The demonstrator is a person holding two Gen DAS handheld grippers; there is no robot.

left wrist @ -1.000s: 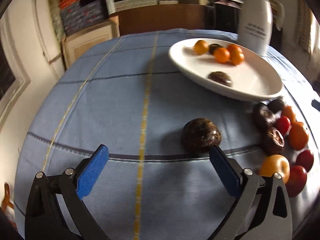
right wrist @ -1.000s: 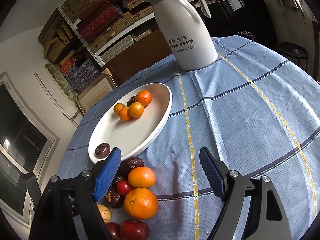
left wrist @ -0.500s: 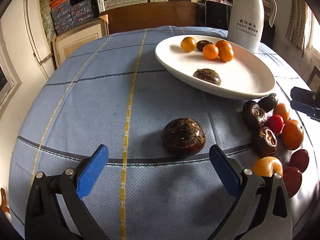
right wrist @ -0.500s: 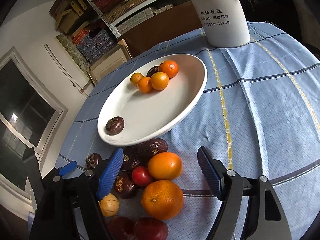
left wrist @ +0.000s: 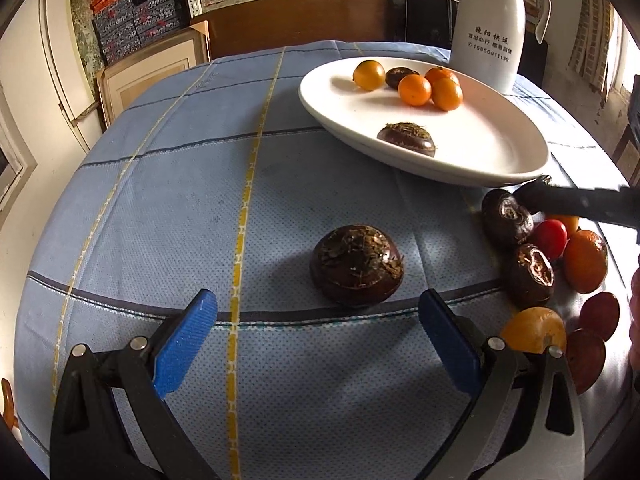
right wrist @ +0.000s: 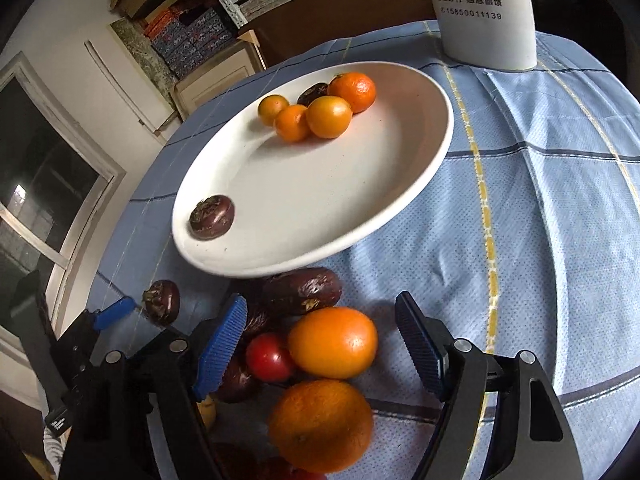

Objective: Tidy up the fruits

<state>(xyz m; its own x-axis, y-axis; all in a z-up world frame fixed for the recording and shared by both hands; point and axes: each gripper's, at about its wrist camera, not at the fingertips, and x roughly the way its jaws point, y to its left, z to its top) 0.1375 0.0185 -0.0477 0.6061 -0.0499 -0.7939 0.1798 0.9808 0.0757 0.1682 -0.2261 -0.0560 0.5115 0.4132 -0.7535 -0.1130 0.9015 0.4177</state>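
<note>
My right tool [right wrist: 320, 344] has just been closing, its jaws apart around an orange [right wrist: 333, 342] just below the white plate [right wrist: 400, 208], my left tool [left wrist: 318, 344] open and empty.

1. The left hand-held gripper [left wrist: 318, 338] is pointing steeply downward, jaws standing wide apart, nothing between the blue pads [left wrist: 185, 344].
2. In the right wrist view it is showing at the lower left as a black frame with one blue pad tip [right wrist: 114, 312].
3. The right hand-held gripper [right wrist: 320, 346] is also tilting downward, jaws parted after just closing a little, pads [right wrist: 220, 346] pressing on nothing.
4. One black finger of the right hand-held gripper is reaching in from the right edge of the left wrist view [left wrist: 576, 202].
5. A bit of the person's hand [left wrist: 634, 320] is showing at the far right edge there.
</note>
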